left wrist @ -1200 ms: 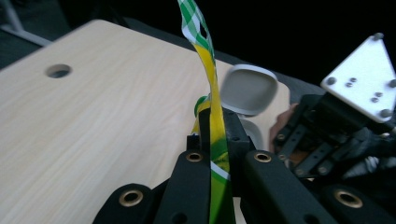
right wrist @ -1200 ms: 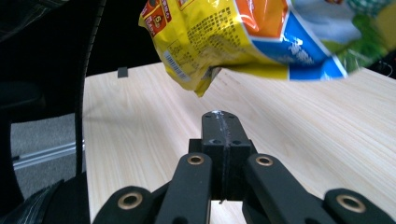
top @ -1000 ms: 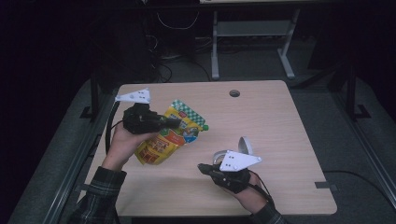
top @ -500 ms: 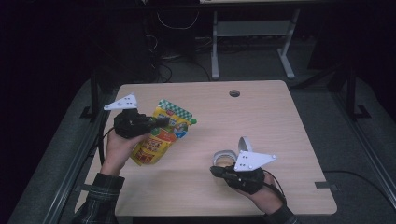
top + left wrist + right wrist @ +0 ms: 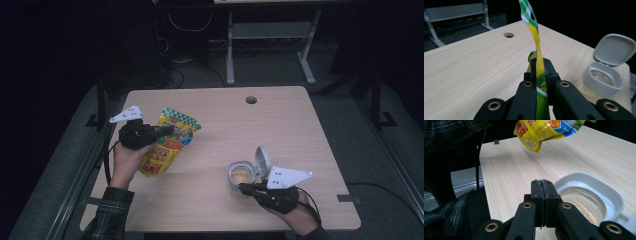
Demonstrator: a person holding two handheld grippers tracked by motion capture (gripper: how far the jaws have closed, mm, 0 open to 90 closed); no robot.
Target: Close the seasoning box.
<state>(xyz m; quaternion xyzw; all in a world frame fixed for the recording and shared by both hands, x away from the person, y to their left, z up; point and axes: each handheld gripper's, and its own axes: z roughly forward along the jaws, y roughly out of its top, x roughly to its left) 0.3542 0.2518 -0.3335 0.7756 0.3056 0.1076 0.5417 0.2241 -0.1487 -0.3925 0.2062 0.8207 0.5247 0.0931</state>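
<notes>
Pouch (image 5: 167,145) hung off the table (image 5: 215,115) at its left side, clamped by its thin edge in the left gripper (image 5: 162,131). The right gripper (image 5: 243,187), jaws pressed together on nothing, sat just beside the open-lidded jar (image 5: 241,172), possibly touching its rim. Pouring well would mean bringing the pouch's mouth squarely over the jar before tilting, with the jar steadied. Since the earlier frame the pouch had dropped lower and the right hand had shifted rightward with the jar.
</notes>
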